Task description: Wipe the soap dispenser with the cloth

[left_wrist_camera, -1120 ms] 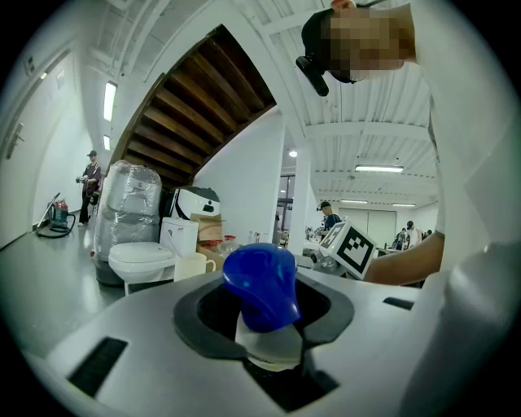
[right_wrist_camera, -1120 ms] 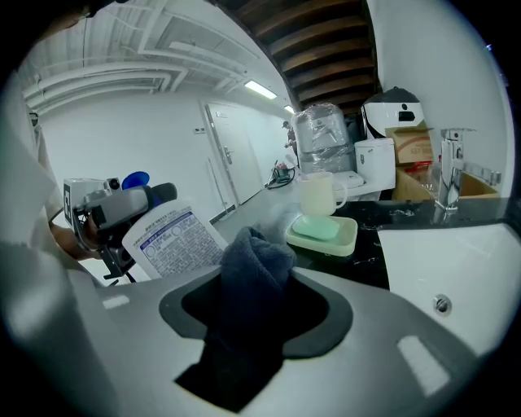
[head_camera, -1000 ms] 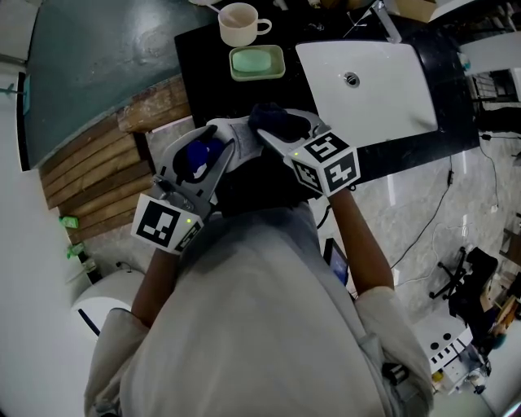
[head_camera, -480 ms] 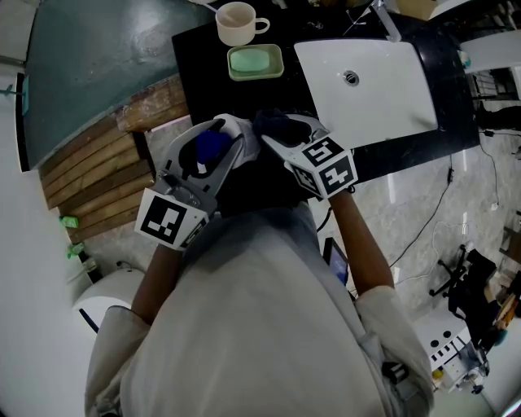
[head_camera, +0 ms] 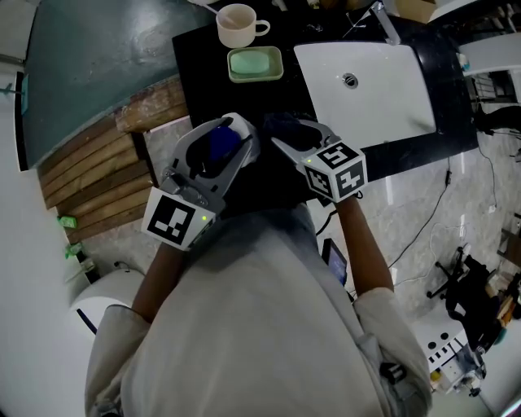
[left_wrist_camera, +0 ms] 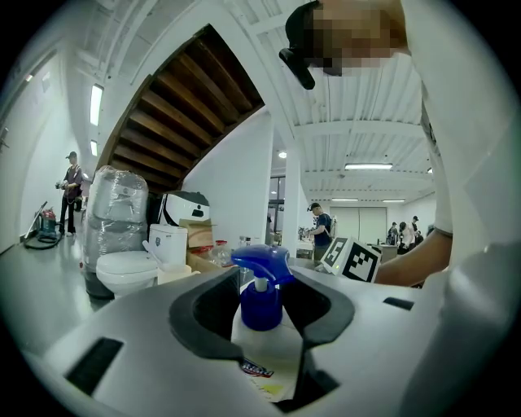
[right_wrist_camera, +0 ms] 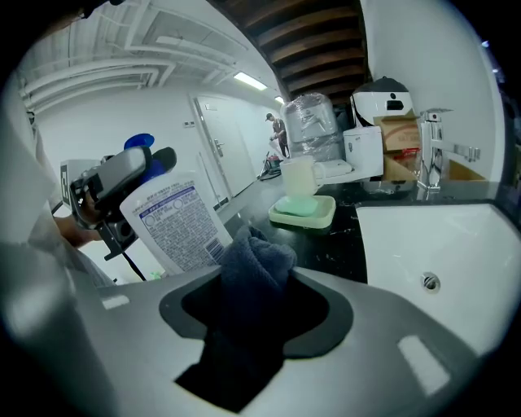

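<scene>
The soap dispenser [head_camera: 242, 135] is a white bottle with a blue pump [left_wrist_camera: 260, 262], held tilted above the counter's front edge. My left gripper [head_camera: 221, 143] is shut on its neck and shoulder. A dark blue cloth [head_camera: 281, 125] is bunched between the jaws of my right gripper [head_camera: 291, 133], which is shut on it. In the right gripper view the cloth [right_wrist_camera: 254, 269] sits just right of the bottle's printed back label [right_wrist_camera: 181, 221], close to its lower corner; I cannot tell if they touch.
On the black counter [head_camera: 195, 77] stand a cream cup [head_camera: 238, 23] and a green soap dish [head_camera: 256, 62]. A white sink [head_camera: 366, 81] with a chrome tap [right_wrist_camera: 431, 151] lies to the right. Wooden steps [head_camera: 89, 163] are at the left.
In the head view the left gripper has carried the bottle a little up and to the right. The right gripper with the cloth has shifted slightly right.
</scene>
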The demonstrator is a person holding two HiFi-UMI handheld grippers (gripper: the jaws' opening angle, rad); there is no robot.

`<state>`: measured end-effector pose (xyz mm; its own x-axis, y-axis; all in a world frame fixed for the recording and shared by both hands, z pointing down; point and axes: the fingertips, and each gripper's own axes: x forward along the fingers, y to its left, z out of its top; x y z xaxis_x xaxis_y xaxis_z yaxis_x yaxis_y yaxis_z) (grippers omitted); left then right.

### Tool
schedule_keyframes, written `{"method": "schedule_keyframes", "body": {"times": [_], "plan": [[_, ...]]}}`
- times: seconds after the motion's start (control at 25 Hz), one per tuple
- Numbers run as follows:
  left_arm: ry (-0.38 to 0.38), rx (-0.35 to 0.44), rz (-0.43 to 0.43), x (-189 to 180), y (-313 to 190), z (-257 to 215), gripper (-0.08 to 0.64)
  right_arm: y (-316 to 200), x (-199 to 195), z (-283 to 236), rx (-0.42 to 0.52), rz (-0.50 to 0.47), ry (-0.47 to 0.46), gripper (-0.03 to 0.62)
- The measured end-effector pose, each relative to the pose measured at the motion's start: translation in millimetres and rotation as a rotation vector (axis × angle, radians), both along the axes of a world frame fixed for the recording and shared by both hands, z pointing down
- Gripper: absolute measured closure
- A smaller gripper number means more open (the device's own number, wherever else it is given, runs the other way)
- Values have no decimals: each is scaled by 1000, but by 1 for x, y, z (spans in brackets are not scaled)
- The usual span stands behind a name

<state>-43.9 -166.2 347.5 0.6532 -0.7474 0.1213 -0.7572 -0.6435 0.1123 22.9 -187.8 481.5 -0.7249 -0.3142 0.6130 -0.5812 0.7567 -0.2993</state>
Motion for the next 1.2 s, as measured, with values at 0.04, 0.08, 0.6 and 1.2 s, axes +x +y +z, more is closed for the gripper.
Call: {"method": "schedule_keyframes", "body": {"times": [0.04, 0.08, 0.6, 1.2], "plan": [[3, 5, 2, 0, 0, -1, 422, -1, 2, 0, 1, 5, 1, 410], [4, 8, 3, 1, -1, -2, 422, -2, 4, -1, 2, 11, -1, 410], [21, 16, 35, 9, 8, -5, 388, -3, 12, -12, -36, 85, -88, 410], [48, 30, 26, 3, 22, -9, 376, 0, 26, -30, 21, 152, -101, 410]]}}
